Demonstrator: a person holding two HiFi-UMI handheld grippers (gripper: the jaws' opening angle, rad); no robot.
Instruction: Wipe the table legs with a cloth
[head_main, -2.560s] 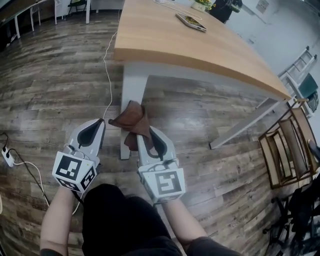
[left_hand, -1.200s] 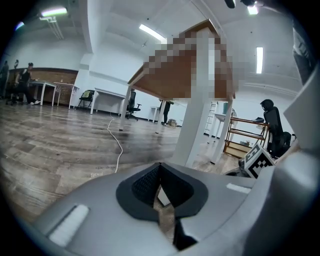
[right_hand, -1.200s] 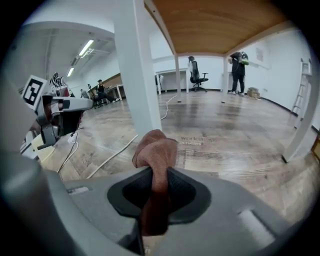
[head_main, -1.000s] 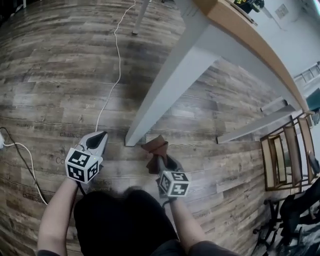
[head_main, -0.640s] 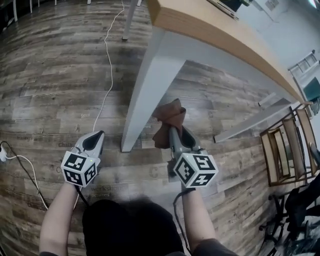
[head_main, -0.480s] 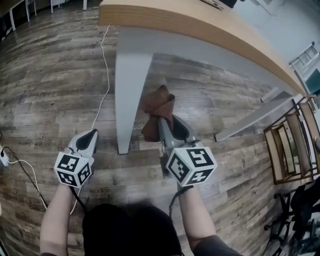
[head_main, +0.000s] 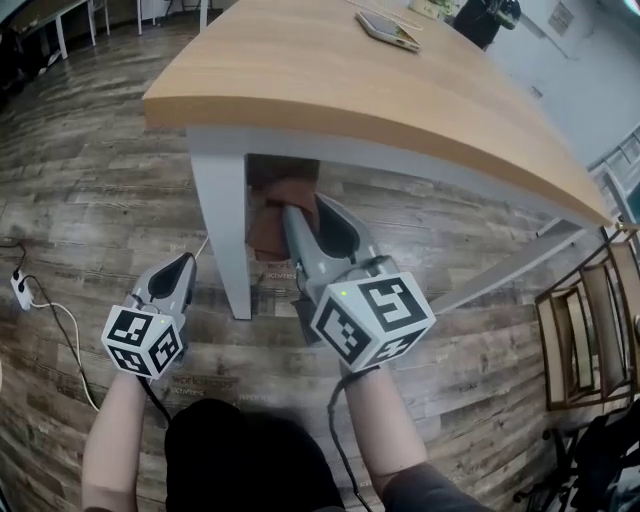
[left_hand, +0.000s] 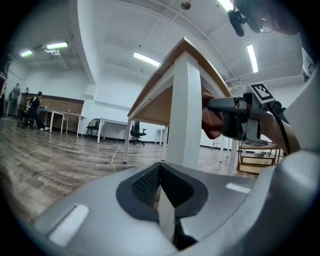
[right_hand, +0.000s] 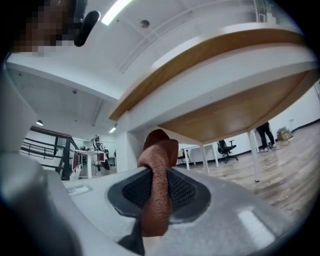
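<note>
The white table leg (head_main: 222, 225) stands under the corner of the wooden tabletop (head_main: 330, 90). My right gripper (head_main: 298, 212) is shut on a brown cloth (head_main: 275, 215), which sits against the leg's right side, high up just below the tabletop. In the right gripper view the cloth (right_hand: 157, 190) is pinched between the jaws and sticks up beside the leg (right_hand: 133, 150). My left gripper (head_main: 185, 262) hangs lower, left of the leg, shut and holding nothing. The left gripper view looks past the shut left gripper (left_hand: 160, 197) at the leg (left_hand: 186, 115) and the cloth (left_hand: 212, 120).
A power strip (head_main: 20, 290) and its cable (head_main: 60, 345) lie on the wooden floor at the left. A slanted white table leg (head_main: 500, 275) runs to the right. A wooden rack (head_main: 590, 330) stands at the right edge. A flat tray (head_main: 390, 30) lies on the tabletop.
My right gripper has carried the cloth up the leg, from near its foot to just under the tabletop. The left gripper has stayed low beside the leg.
</note>
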